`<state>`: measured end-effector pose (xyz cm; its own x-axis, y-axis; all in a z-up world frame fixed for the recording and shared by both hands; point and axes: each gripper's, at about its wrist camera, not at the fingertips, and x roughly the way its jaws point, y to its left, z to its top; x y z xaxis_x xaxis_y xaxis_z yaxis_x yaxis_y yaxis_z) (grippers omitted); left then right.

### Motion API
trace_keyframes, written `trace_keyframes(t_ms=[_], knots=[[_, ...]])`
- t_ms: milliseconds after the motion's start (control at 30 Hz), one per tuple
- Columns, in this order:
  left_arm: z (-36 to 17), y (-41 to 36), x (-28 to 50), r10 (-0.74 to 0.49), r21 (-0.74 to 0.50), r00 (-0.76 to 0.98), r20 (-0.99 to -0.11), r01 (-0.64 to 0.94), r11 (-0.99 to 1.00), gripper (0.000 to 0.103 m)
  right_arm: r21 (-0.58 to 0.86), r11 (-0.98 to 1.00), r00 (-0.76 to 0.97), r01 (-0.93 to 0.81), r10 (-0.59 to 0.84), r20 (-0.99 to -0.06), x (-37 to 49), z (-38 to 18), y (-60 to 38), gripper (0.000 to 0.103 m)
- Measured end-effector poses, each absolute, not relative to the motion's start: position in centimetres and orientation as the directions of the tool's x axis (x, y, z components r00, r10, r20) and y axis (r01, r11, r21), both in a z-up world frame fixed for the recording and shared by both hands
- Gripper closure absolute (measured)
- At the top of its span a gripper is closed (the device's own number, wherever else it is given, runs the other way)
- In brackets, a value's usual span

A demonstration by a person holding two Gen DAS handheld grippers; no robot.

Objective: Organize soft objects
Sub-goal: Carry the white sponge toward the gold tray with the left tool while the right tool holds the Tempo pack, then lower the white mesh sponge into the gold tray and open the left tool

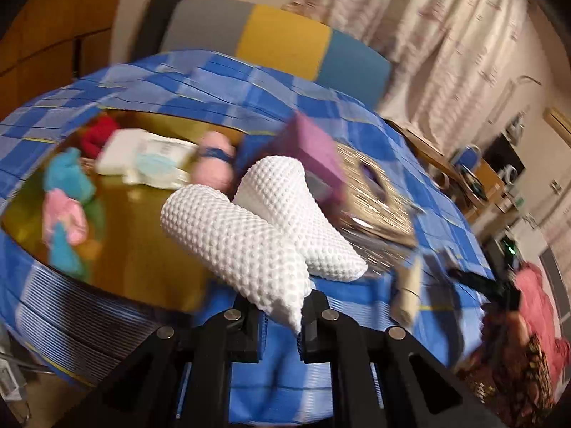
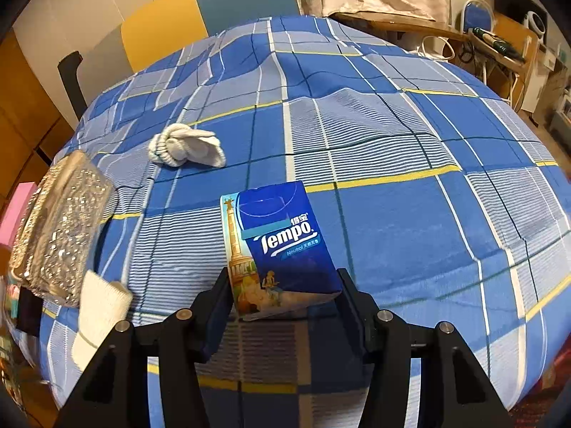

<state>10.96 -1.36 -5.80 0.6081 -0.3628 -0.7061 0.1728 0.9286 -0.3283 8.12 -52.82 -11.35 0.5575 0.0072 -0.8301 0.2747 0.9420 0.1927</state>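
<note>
My left gripper is shut on the tip of a folded white bumpy cloth, which hangs over the bed beside a yellow-bottomed tray. The tray holds several soft things: a red one, a teal one, a pink one, a pink ball and a white tissue pack. This view is blurred by motion. My right gripper is shut on a blue Tempo tissue pack, held just above the blue plaid bedspread. A knotted white sock lies farther back.
A silver glitter box and a pink box sit at the bed's left edge, with a cream ribbed cloth beside them. A colour-block headboard and curtains stand behind. A desk with clutter is at the far right.
</note>
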Motion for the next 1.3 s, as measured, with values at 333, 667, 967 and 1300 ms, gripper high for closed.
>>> trace_keyframes(t_ms=[333, 667, 967, 1300], knots=[[-8.8, 6.7, 17.1, -0.247, -0.24, 0.553, -0.796, 0.088, 0.967, 0.092, 0.236, 0.929, 0.632, 0.285, 0.003, -0.775, 4.2, -8.1, -50.2, 0.047], [-11.4, 9.8, 20.8, -0.092, -0.096, 0.514, -0.853, 0.02, 0.995, 0.06, 0.28, 0.937, 0.714, 0.21, 0.048, -0.698, 2.8, -2.5, -45.2, 0.047], [-10.1, 10.3, 17.5, -0.19, -0.177, 0.581, -0.791, 0.079, 0.981, 0.059, 0.31, 0.951, 0.75, 0.01, 0.198, -0.631, 4.0, 1.6, -35.9, 0.047], [-7.4, 13.0, 18.9, -0.34, -0.371, 0.615, -0.711, 0.082, 0.925, 0.036, 0.313, 0.923, 0.679, -0.223, 0.377, -0.629, 5.6, 1.8, -24.5, 0.047]])
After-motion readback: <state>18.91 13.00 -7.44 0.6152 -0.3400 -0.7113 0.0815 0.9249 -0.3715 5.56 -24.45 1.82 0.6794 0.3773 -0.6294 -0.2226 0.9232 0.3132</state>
